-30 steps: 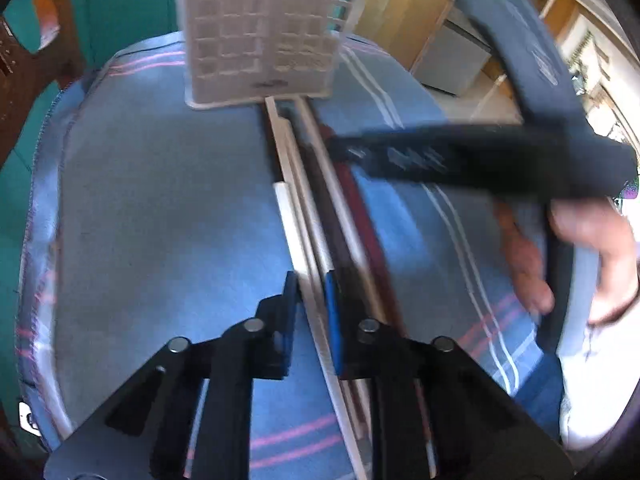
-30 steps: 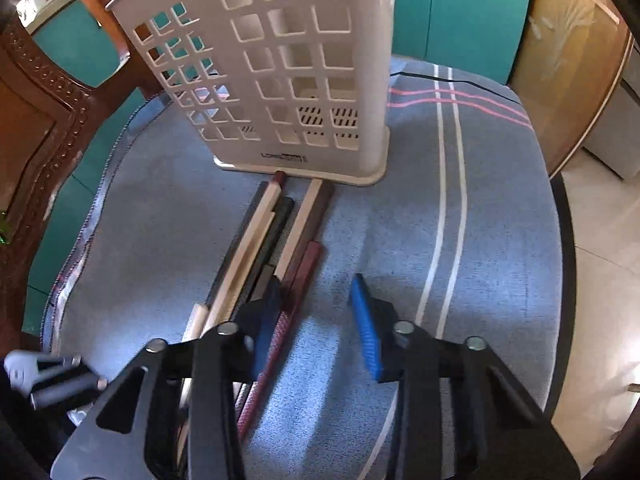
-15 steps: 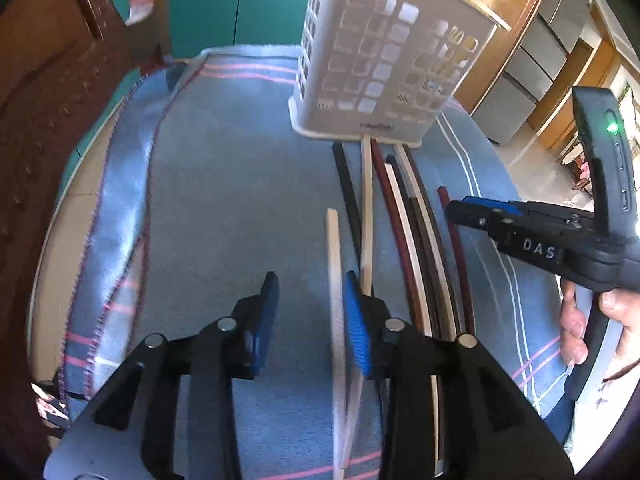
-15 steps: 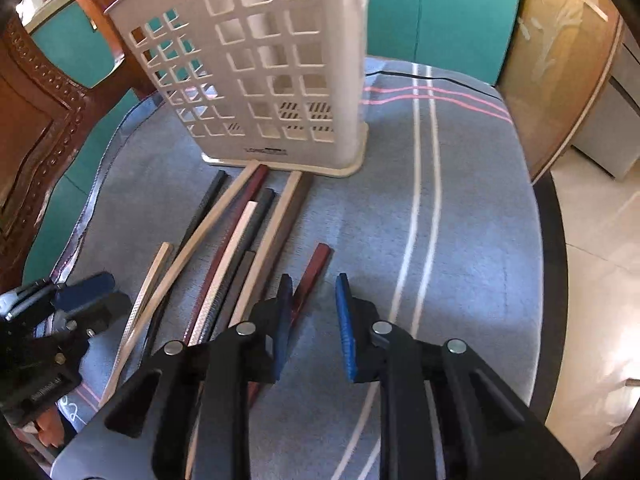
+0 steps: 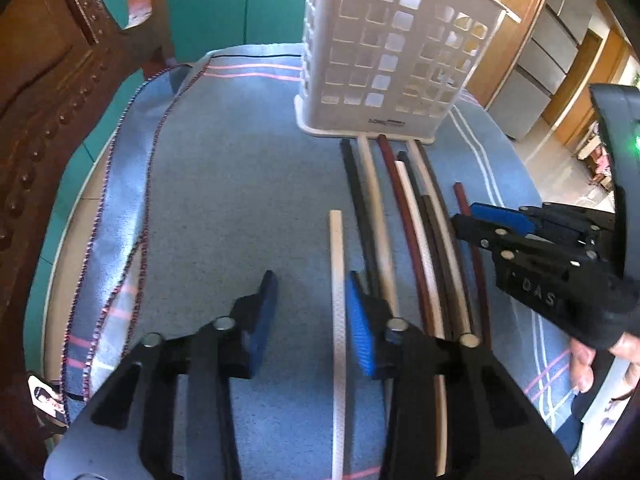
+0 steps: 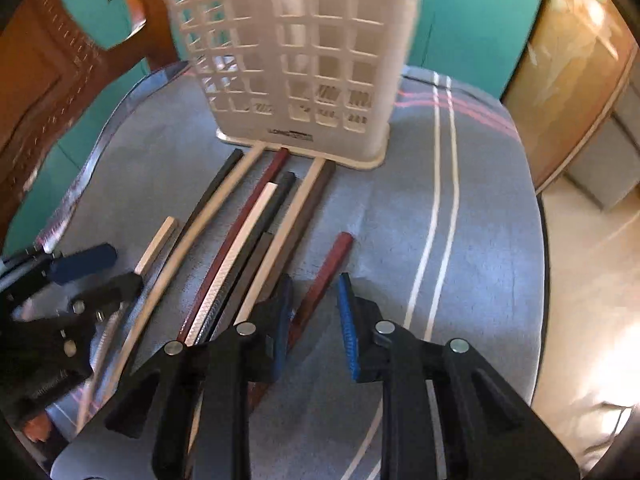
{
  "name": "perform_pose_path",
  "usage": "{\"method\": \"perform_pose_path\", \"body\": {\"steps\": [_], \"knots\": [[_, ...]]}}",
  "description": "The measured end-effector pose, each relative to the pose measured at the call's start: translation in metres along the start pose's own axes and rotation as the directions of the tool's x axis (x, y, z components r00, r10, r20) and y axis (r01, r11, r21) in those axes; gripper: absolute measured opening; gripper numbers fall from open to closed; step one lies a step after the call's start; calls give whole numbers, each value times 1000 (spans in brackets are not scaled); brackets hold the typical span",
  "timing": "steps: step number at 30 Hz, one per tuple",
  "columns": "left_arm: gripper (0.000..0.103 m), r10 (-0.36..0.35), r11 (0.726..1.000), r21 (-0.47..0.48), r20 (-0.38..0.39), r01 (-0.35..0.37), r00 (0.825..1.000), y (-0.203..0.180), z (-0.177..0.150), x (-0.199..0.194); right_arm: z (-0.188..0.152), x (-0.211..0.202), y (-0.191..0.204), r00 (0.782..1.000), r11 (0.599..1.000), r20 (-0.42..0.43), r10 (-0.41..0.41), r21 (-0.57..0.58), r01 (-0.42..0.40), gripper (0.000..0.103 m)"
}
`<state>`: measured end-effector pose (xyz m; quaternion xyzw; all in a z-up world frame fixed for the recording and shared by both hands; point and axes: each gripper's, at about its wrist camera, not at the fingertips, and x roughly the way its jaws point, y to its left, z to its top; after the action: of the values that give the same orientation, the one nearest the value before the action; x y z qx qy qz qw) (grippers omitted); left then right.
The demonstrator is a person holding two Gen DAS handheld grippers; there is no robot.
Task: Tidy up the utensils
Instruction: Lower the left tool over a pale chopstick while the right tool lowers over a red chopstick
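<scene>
The left claw (image 5: 308, 316) stood wide, its blue pads apart over the blue striped cloth (image 5: 224, 184) that covered the bench, with one pale chopstick (image 5: 337, 304) lying between the fingers, close against the right-hand pad and gripped by neither. Just to the right of that stick lay the main bundle of chopsticks (image 5: 404, 220), black, cream, dark red and brown, side by side and roughly parallel, their far ends reaching the foot of the white slotted basket (image 5: 384, 60) that stood upright at the far side of the cloth. The right claw (image 6: 314, 320) was also open, though somewhat narrower, and held nothing; a dark red chopstick (image 6: 324, 280) lay slanted on the cloth, set apart from the bundle, its near part passing under the left-hand finger while its far end pointed toward the basket. From the left wrist view the right claw (image 5: 472, 216) came in from the right edge, its tips beside that same red stick. A carved wooden chair (image 5: 52, 92) stood to the left of the bench, against teal cabinet doors (image 5: 224, 0).
</scene>
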<state>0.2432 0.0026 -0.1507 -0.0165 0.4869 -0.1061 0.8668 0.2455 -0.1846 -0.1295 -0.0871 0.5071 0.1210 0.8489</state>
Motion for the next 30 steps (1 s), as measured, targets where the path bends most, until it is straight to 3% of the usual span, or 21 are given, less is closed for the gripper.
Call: {"method": "perform_pose_path", "body": {"steps": [1,3,6,8,12,18,30], "knots": [[17,13,1000,-9,-1,-13,1000,1,3,3,0,0,-2,1000,1000,-2,2,-13,-2,17],[9,19,998,-52,-6,-19,1000,12,3,2,1,1,-7,1000,1000,-3,8,-24,-8,15],[9,-6,997,-76,-10,5,1000,17,4,2,2,2,-17,1000,1000,-1,-4,-12,4,11],[11,11,998,-57,-7,-11,1000,13,5,2,6,7,-17,1000,1000,-5,-8,8,8,12],[24,14,999,-40,-8,-15,1000,5,7,3,4,10,-9,996,996,7,-84,-12,84,26],[27,118,993,19,-11,-118,993,-12,11,9,8,17,-11,992,992,6,-125,15,125,32],[32,147,989,15,-12,-147,989,-16,16,13,5,15,-1,990,989,14,-142,31,142,32]]}}
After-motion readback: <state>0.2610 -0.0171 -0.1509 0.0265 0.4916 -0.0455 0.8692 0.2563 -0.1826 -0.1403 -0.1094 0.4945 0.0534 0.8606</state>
